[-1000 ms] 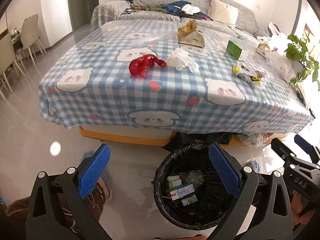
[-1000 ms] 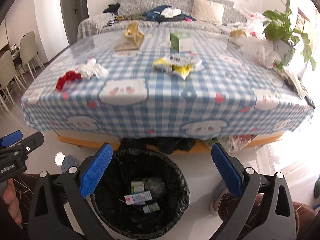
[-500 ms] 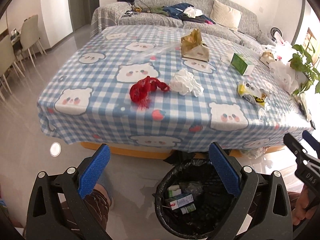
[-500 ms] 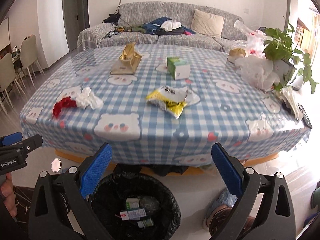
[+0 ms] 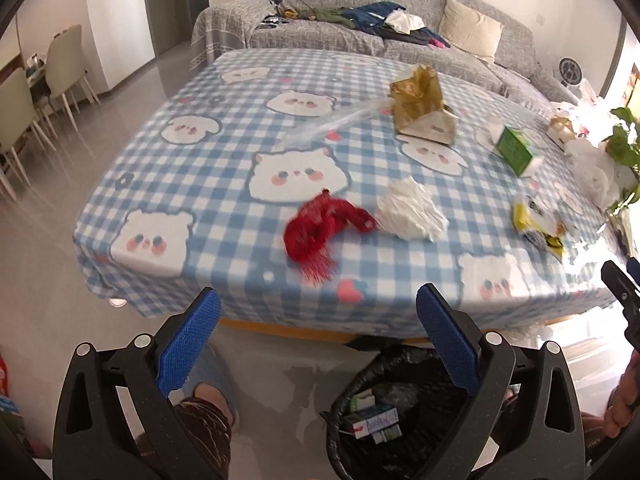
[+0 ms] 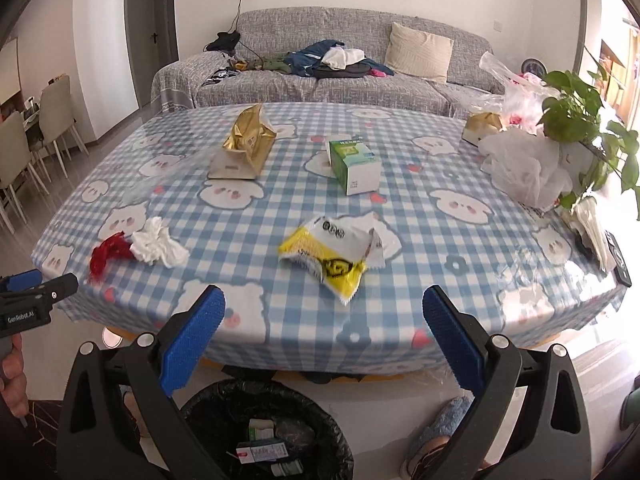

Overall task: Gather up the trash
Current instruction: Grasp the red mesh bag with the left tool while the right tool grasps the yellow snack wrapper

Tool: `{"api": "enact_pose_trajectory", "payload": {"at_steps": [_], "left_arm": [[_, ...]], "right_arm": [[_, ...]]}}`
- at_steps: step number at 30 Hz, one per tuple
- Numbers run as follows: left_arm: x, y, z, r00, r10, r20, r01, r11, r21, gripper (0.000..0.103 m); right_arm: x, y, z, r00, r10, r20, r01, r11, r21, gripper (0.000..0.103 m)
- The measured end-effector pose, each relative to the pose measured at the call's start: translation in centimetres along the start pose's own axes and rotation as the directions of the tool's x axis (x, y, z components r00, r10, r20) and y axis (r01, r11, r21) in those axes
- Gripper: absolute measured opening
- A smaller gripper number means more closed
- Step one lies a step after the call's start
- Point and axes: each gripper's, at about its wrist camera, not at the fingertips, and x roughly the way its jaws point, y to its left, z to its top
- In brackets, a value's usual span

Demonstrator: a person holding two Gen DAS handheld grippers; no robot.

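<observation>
A red mesh net and a crumpled white tissue lie near the table's front edge; both also show in the right wrist view, the net and the tissue. A yellow and white wrapper lies ahead of my right gripper, which is open and empty. My left gripper is open and empty, just short of the net. A black-lined bin with small boxes stands on the floor below the table edge; it also shows in the left wrist view.
On the blue checked tablecloth stand a gold bag, a green box, white plastic bags and a potted plant. A clear plastic bag lies further back. A grey sofa stands behind; chairs at left.
Both grippers have risen and tilted up from the bin toward the tabletop. The table now fills more of each view and the bin has sunk to the bottom edge.
</observation>
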Motion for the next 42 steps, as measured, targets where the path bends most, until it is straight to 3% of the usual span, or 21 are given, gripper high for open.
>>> {"api": "enact_pose_trajectory", "payload": {"at_steps": [11, 26, 35, 42], "left_arm": [[5.5, 0.5, 4.3, 0.998, 0.0, -0.067, 0.002, 1.0, 0.026, 0.09], [9.6, -0.2, 4.9, 0.992, 0.014, -0.127, -0.01, 0.999, 0.036, 0.076], [9.7, -0.7, 4.9, 0.993, -0.009, -0.117, 0.012, 1.0, 0.027, 0.049], [9.4, -1.4, 4.7, 0.99, -0.031, -0.141, 0.032, 0.999, 0.003, 0.024]], "right_arm": [[5.9, -0.7, 2.8, 0.998, -0.003, -0.059, 0.003, 1.0, -0.009, 0.095], [12.6, -1.6, 3.5, 0.985, 0.023, -0.17, -0.018, 0.999, 0.032, 0.09], [13.6, -0.9, 3.0, 0.982, 0.022, -0.188, -0.02, 1.0, 0.012, 0.086], [14.3, -0.2, 2.5, 0.974, 0.054, -0.219, -0.055, 0.998, 0.0, 0.073]]}}
